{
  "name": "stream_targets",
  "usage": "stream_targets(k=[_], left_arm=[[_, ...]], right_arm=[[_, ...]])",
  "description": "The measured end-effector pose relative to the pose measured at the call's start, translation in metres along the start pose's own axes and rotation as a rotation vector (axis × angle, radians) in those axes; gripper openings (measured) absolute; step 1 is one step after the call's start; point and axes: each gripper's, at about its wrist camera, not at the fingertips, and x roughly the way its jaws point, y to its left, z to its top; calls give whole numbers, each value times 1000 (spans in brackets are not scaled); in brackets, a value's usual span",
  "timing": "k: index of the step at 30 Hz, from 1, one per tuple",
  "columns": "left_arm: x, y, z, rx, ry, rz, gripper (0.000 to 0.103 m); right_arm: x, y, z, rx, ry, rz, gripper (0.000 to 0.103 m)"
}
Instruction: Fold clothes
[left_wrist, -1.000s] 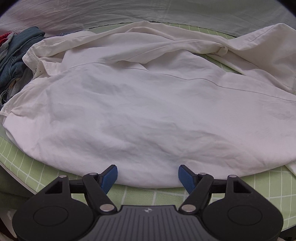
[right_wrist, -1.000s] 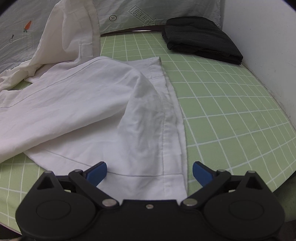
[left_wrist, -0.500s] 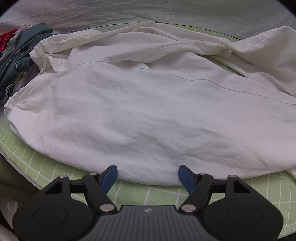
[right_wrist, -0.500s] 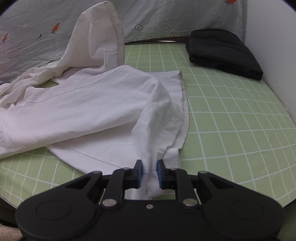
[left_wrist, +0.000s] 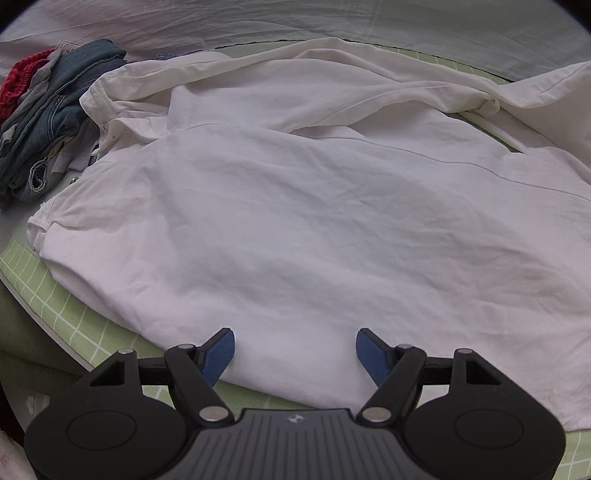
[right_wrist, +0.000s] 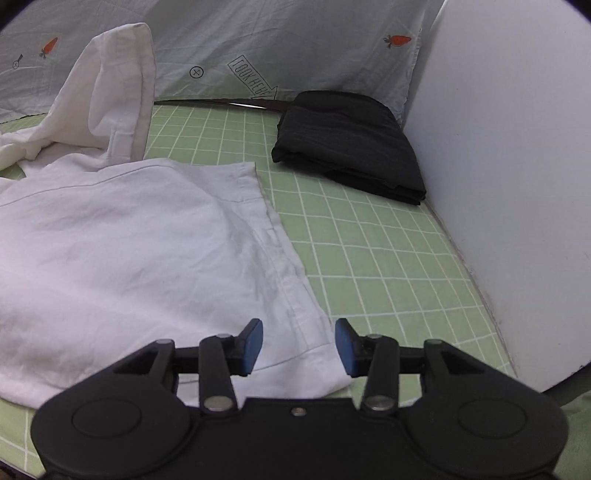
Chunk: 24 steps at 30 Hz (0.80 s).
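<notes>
White shirt: the white shirt (left_wrist: 314, 221) lies spread and wrinkled across the green checked sheet (right_wrist: 388, 266) of the bed, back panel up, filling most of the left wrist view.
Shirt hem: the stitched hem edge (right_wrist: 291, 280) runs from the shirt's far corner down toward the right claw, lying flat on the sheet.
Shirt sleeve: 1 sleeve (right_wrist: 118, 85) stands propped up against the grey carrot-print pillow (right_wrist: 295, 40), beyond the shirt body.
Left claw: the left claw (left_wrist: 295, 350) hovers over the shirt's near edge, its 2 blue pads (left_wrist: 218, 354) spread wide, nothing gripped.
Right claw: the right claw (right_wrist: 299, 345) has just been opening; its blue pads (right_wrist: 253, 345) stand apart on either side of the hem corner and do not press the cloth, which lies loose below.
Black garment: a folded black garment (right_wrist: 347, 144) sits well beyond the shirt's hem, by the white wall (right_wrist: 517, 147).
Jeans pile: crumpled blue jeans (left_wrist: 51, 122) with something red (left_wrist: 18, 81) lie just beside the shirt's collar end (left_wrist: 110, 96).
</notes>
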Motion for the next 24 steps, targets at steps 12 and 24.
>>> stream_targets(k=[12, 24], left_arm=[[4, -2, -3, 19, 22, -4, 81], [5, 39, 1, -57, 31, -6, 81]], right_arm=[[23, 12, -28, 217, 140, 84, 84], [22, 57, -9, 126, 105, 107, 94]])
